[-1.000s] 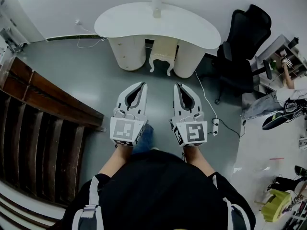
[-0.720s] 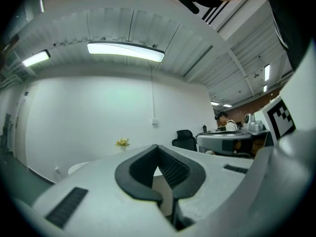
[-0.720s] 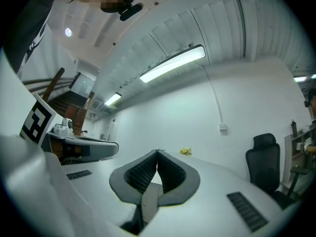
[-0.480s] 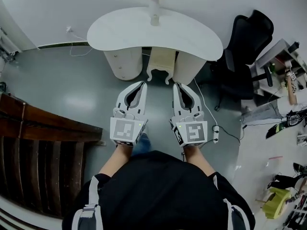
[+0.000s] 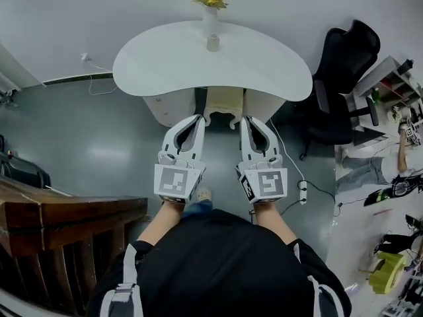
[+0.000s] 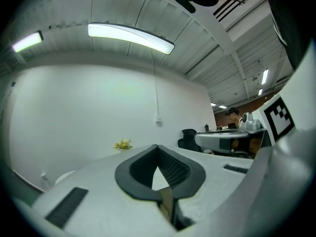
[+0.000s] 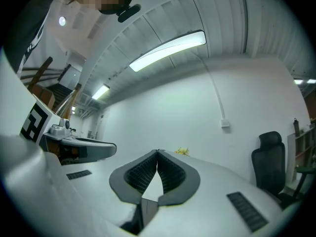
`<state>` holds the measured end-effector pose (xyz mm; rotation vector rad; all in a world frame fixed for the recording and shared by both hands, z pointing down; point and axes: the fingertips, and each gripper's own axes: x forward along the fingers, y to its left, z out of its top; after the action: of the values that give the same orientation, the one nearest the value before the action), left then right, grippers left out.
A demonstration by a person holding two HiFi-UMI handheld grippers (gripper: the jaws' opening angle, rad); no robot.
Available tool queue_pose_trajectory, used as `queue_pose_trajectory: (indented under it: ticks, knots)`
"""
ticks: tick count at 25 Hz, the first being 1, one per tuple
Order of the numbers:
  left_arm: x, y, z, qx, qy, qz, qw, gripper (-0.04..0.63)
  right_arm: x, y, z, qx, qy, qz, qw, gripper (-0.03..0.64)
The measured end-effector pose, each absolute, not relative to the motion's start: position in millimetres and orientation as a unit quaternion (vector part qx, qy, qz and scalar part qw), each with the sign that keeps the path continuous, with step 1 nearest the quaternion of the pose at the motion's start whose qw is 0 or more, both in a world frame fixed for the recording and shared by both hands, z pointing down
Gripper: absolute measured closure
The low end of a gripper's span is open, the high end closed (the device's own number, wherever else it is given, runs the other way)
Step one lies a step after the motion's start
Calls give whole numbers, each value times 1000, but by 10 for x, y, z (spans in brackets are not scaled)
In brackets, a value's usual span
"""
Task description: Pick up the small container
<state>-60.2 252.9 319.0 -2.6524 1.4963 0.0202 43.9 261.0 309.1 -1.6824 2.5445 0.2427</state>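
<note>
- Two hand-held white two-jaw tongs with marker cubes: left gripper (image 5: 197, 118) and right gripper (image 5: 244, 119), side by side over the grey floor (image 5: 99, 137), pointing toward the table.
- Left gripper: tips pressed together, nothing pinched.
- Right gripper: tips pressed together, nothing pinched.
- One white kidney-shaped table (image 5: 158, 61), against the white wall.
- One small pale cylindrical container (image 5: 213, 43), on the tabletop near its far edge, well apart from both grippers; too small to tell its material.
- One slim white vase of yellow flowers (image 5: 211, 6), apparently just behind the container.
- One cream stool with curved legs (image 5: 221, 103), tucked under the table.
- One black office chair (image 5: 344, 65), right of the table.
- One white power strip (image 5: 303, 191), on the floor.
</note>
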Motion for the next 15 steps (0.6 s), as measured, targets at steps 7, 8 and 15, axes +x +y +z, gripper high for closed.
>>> queue_pose_trajectory:
  ticks: [7, 8, 15]
  knots:
    - [-732, 2083, 3240, -875, 483, 2, 33, 589, 326, 2223, 3108, -562, 823, 74, 34, 595]
    - [-738, 2049, 3242, -876, 481, 2, 33, 589, 326, 2193, 3113, -563, 822, 73, 33, 595]
    - [-732, 1846, 3319, -879, 476, -1, 20, 589, 329, 1967, 3115, -566, 820, 76, 30, 595]
